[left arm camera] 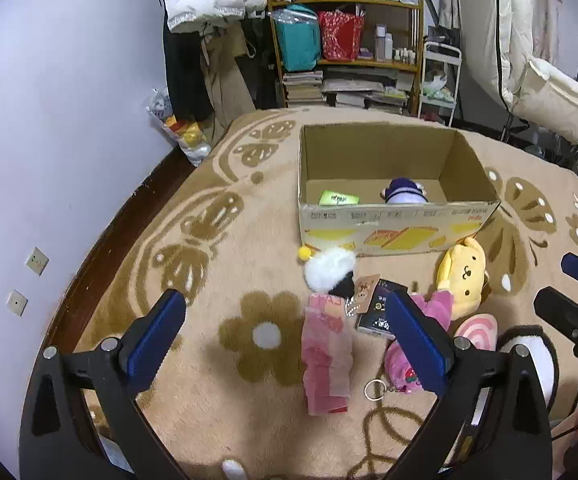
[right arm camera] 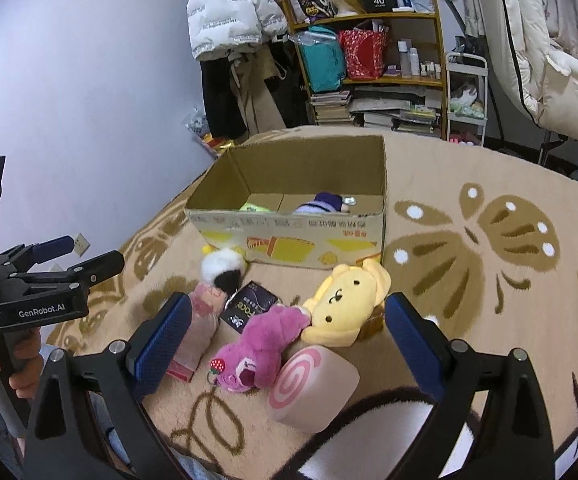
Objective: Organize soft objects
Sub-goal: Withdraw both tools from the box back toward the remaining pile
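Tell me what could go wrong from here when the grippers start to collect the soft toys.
The pink bear lies against the yellow plush and the swirl cushion, so a grab may catch two. Its key ring could snag on the fluffy blanket. The black packet is not soft and may be swept along.

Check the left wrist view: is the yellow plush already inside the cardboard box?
No, the yellow plush lies on the blanket just outside the cardboard box, against its front wall.
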